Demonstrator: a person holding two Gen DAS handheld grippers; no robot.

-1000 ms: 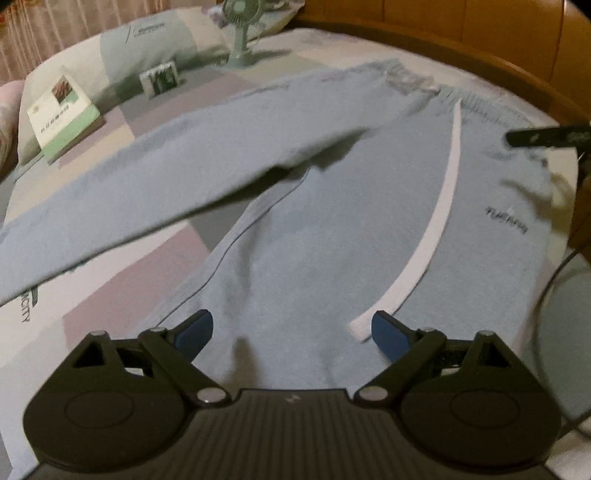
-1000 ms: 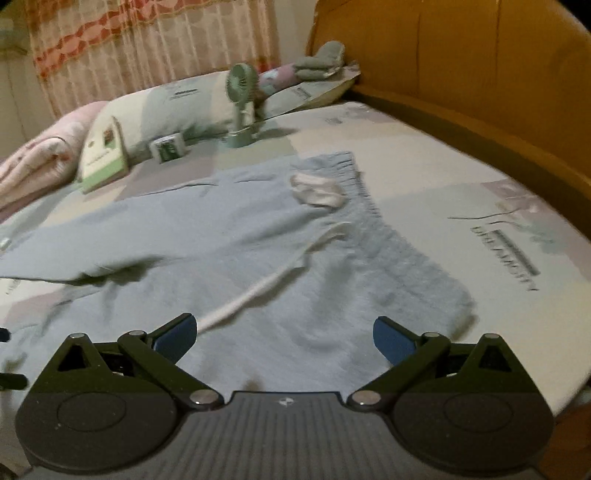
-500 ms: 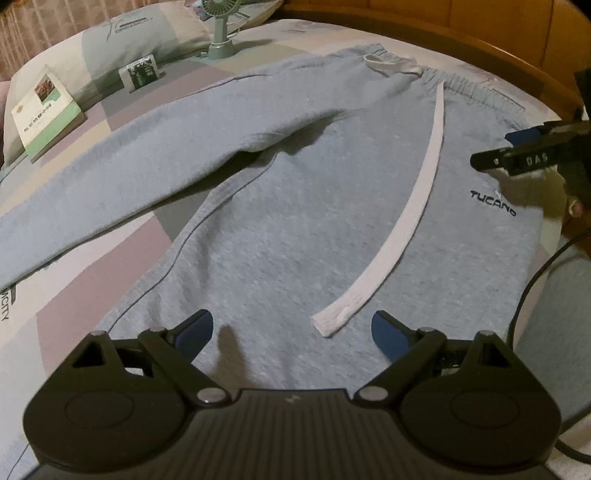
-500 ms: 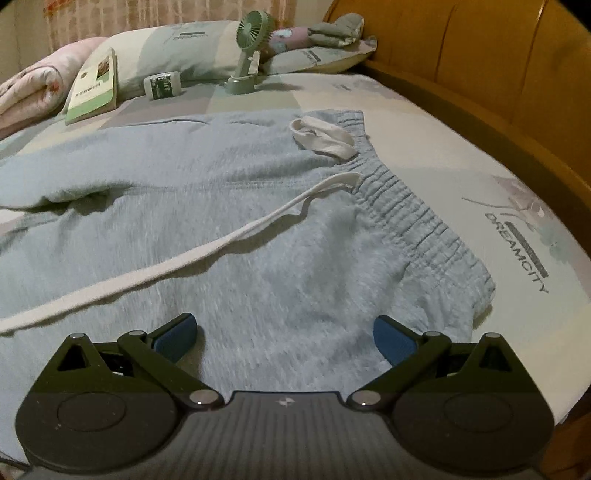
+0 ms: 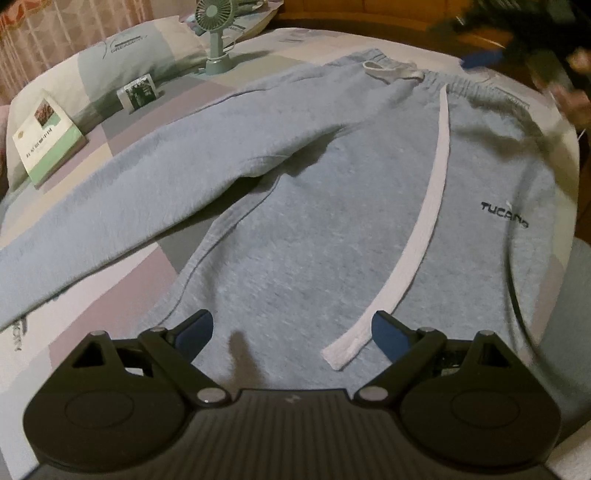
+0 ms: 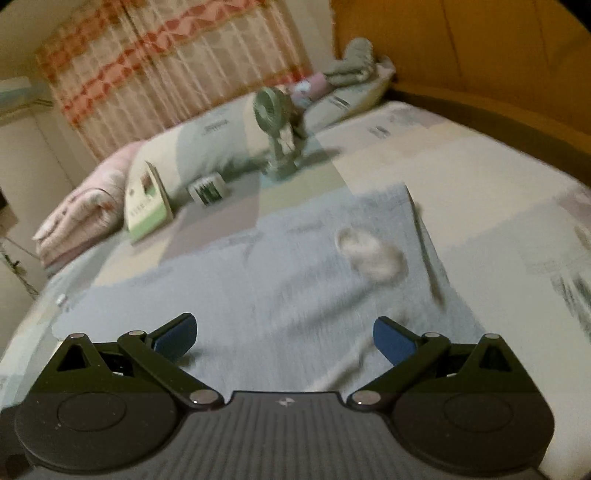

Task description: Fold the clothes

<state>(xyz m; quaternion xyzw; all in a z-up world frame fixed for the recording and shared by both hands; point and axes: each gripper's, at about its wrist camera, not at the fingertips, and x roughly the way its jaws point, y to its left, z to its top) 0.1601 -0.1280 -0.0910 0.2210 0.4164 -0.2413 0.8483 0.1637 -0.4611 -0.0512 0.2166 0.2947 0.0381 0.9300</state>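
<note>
Light blue sweatpants point(image 5: 332, 206) lie spread on the bed, waistband at the far right, one leg stretching left. A long white drawstring point(image 5: 432, 192) runs down the near leg and ends between my left gripper's fingers. My left gripper point(image 5: 291, 332) is open and empty just above the near leg. In the right wrist view the sweatpants point(image 6: 280, 280) are blurred, with a white drawstring loop point(image 6: 369, 254) near the waistband. My right gripper point(image 6: 284, 336) is open and empty over the fabric. It shows blurred at the top right of the left wrist view point(image 5: 517, 33).
A small green fan point(image 5: 216, 33), a small photo card point(image 5: 140, 92) and a green-and-white book point(image 5: 48, 136) lie near the pillows point(image 5: 140, 44) at the back. A wooden headboard point(image 6: 480, 66) runs along the right. A pink quilt point(image 6: 81, 221) is at the left.
My right gripper has swung up and toward the waistband's far end, its view now blurred. My left gripper has pulled back slightly over the near leg; the drawstring end now lies between its fingers.
</note>
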